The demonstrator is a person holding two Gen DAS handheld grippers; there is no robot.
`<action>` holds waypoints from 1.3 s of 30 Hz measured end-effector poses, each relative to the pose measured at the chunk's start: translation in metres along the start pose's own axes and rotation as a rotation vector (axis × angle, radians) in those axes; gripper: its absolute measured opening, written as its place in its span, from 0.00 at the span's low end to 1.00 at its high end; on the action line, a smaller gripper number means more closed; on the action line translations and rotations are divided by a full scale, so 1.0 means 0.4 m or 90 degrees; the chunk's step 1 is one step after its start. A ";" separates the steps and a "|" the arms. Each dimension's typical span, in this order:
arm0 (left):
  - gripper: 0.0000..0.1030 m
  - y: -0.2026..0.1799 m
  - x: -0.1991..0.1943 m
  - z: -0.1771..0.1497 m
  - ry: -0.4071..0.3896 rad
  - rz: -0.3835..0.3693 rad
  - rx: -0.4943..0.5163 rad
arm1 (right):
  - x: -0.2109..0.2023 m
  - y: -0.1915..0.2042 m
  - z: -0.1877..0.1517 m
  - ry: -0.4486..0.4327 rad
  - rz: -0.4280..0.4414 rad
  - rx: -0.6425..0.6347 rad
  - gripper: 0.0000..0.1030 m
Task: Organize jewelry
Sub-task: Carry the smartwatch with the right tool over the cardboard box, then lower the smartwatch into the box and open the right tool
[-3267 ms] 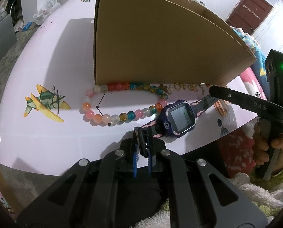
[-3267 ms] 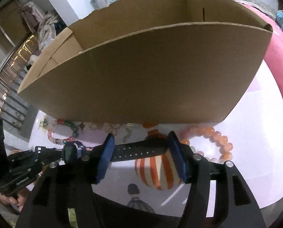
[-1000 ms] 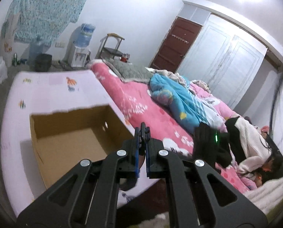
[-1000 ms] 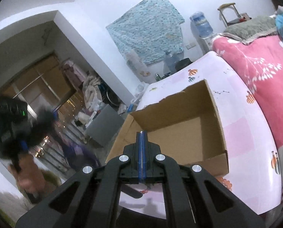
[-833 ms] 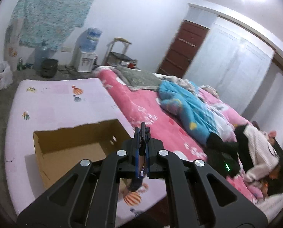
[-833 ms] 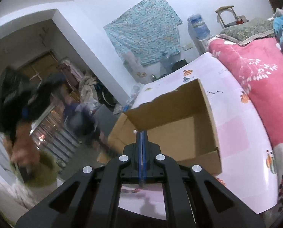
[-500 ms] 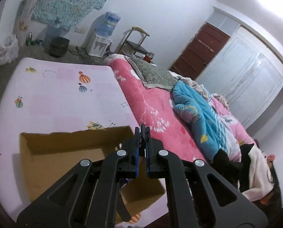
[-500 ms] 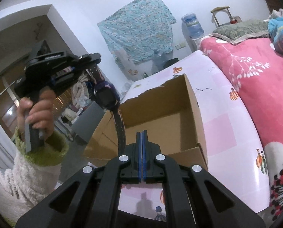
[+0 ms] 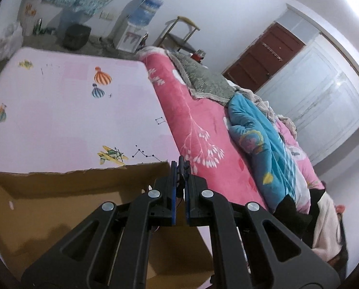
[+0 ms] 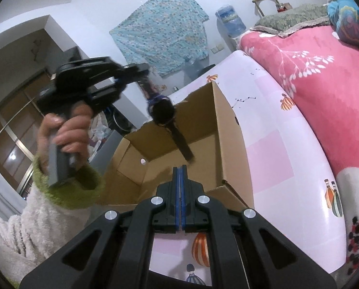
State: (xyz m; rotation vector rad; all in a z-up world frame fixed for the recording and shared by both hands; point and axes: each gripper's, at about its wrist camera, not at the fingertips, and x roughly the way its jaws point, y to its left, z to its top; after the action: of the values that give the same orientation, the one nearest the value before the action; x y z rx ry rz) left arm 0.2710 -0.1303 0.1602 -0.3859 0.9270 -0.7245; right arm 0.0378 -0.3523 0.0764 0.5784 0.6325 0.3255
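Above the pink mat (image 10: 271, 144), left gripper (image 10: 143, 72) fingers clamp the watch (image 10: 163, 112); right gripper (image 10: 180, 168) fingers together.

The left gripper (image 9: 180, 168) is matt black plastic with 4 shiny metal screw heads and blue pads; pinched in it is the watch (image 10: 163, 112), its strap dull and dark, its face glossy. Below that claw the box (image 10: 227, 130) is plain brown cardboard, matt, with a torn, ragged far rim. Under it the table cover (image 9: 59, 110) looks smooth, faintly glossy, printed pink. The right gripper (image 10: 180, 168) is the same matt plastic. Left of it, the sleeve (image 10: 23, 221) is fluffy white fleece with a green cuff.
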 end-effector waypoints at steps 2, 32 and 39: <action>0.04 0.004 0.003 0.014 -0.013 -0.006 -0.006 | -0.001 -0.003 -0.001 -0.001 -0.002 0.002 0.02; 0.68 0.148 -0.271 -0.222 -0.085 0.282 0.063 | 0.013 0.108 0.018 -0.002 -0.087 -0.104 0.56; 0.82 0.159 -0.304 -0.285 -0.092 0.327 0.072 | 0.049 0.189 0.055 0.006 -0.174 -0.211 0.82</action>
State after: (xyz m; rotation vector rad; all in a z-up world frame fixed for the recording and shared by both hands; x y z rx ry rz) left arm 0.1537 0.0008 0.1304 -0.0881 0.7988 -0.2719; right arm 0.0583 -0.2923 0.1270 0.1690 0.6417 0.1711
